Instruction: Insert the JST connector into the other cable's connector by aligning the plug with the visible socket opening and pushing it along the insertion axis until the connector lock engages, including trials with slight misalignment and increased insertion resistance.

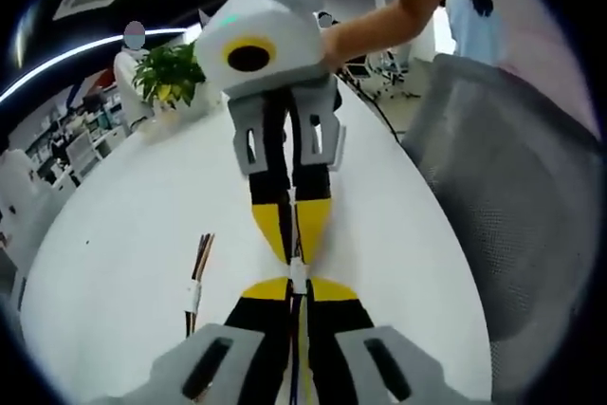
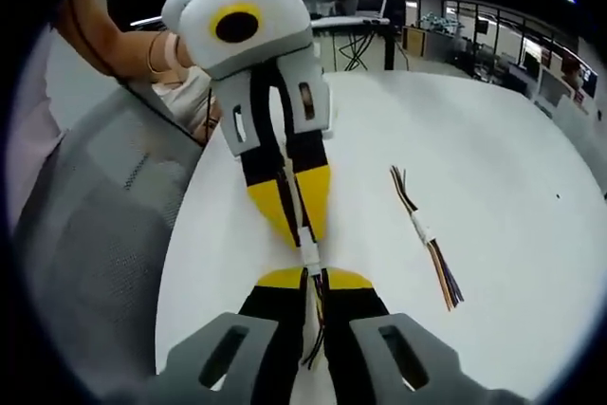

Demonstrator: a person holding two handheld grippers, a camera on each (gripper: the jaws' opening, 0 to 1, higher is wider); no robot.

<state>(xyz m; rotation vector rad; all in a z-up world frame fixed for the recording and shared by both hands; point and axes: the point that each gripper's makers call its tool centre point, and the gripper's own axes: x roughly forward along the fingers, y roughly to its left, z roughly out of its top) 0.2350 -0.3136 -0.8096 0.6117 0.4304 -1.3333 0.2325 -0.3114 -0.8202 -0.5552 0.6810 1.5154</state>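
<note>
Two grippers meet tip to tip over the white table point(image 1: 114, 234), each pinching one end of the cable pair. In the left gripper view, the left gripper point(image 1: 300, 293) rises from the bottom with its yellow-tipped fingers point(image 1: 266, 289) pressed tight on dark wires, and the white JST connector point(image 1: 299, 272) sits right at its tips. The right gripper point(image 1: 292, 225) comes down from the top of that view, its own fingers closed on the other side of the same connector, so the two halves touch between the two sets of tips. Whether the lock has caught, I cannot tell.

In the right gripper view the same junction shows as a small white block point(image 2: 309, 255) between the two grippers, with dark wires trailing back through the near gripper's closed fingers.

A spare cable point(image 2: 425, 234) with a white connector at its middle and loose coloured wires lies flat on the table, well apart from the grippers. A potted plant point(image 1: 169, 73) stands at the table's far end, and a grey mesh chair point(image 1: 512, 196) is beside the table.
</note>
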